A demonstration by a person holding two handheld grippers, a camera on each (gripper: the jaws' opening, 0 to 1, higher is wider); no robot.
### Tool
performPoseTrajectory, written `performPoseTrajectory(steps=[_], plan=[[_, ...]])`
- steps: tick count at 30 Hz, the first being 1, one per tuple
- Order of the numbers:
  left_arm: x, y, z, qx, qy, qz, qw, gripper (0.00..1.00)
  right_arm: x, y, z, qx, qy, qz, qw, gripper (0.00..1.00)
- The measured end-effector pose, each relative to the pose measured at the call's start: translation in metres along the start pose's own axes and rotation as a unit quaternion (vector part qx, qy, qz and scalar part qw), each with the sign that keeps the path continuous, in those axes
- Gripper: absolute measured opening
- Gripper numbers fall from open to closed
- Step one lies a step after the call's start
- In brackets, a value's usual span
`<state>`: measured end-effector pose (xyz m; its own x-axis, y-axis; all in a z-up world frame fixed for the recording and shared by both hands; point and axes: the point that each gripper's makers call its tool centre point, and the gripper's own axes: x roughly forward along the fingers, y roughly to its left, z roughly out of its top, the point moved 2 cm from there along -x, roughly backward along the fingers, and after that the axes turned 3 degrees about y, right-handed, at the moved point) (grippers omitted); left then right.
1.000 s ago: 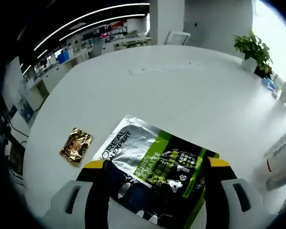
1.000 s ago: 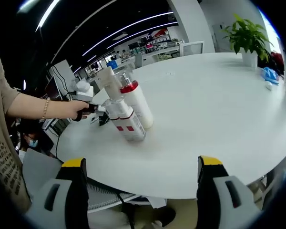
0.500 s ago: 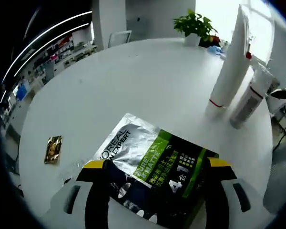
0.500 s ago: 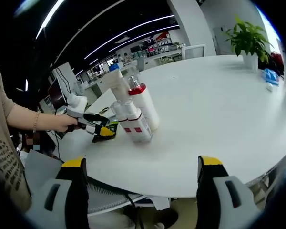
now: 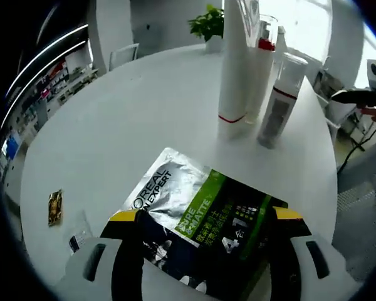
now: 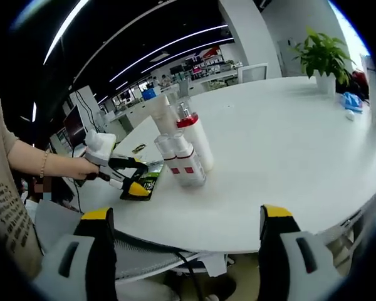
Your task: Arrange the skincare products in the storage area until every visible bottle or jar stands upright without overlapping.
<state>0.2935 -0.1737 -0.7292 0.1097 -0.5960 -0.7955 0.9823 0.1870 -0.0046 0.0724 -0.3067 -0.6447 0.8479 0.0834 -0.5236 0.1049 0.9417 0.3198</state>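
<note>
Left tool (image 5: 203, 216) clamped on L'Oréal sachet (image 5: 194, 213), carried toward upright bottles (image 5: 254, 81) on counter (image 5: 138, 113); right tool (image 6: 183, 238) apart, empty, waiting.

The silver-and-green sachet (image 5: 197, 210) reads "L'OREAL … EXPERT" (smaller print is too blurred to read).

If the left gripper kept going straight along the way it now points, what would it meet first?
Probably the white tube in the standing bottle cluster; the left gripper, holding the sachet, aims roughly there, with bare table between. Depth is unclear.
</note>
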Motion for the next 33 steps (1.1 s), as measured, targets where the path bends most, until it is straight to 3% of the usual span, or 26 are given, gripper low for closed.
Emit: performPoseTrajectory(steps=[13, 20, 33], plan=[[0.011, -0.013, 0.015, 0.014, 0.001, -0.011, 0.9998, 0.81, -0.017, -0.002, 0.0, 0.004, -0.012, -0.014, 0.9998, 0.97], [0.018, -0.019, 0.023, 0.017, -0.001, -0.014, 0.9997, 0.81, -0.016, -0.005, 0.005, -0.006, -0.012, -0.011, 0.9999, 0.97], [0.018, -0.019, 0.023, 0.014, 0.0, -0.01, 0.9998, 0.81, -0.011, -0.004, 0.01, -0.014, -0.011, 0.004, 0.9998, 0.97]])
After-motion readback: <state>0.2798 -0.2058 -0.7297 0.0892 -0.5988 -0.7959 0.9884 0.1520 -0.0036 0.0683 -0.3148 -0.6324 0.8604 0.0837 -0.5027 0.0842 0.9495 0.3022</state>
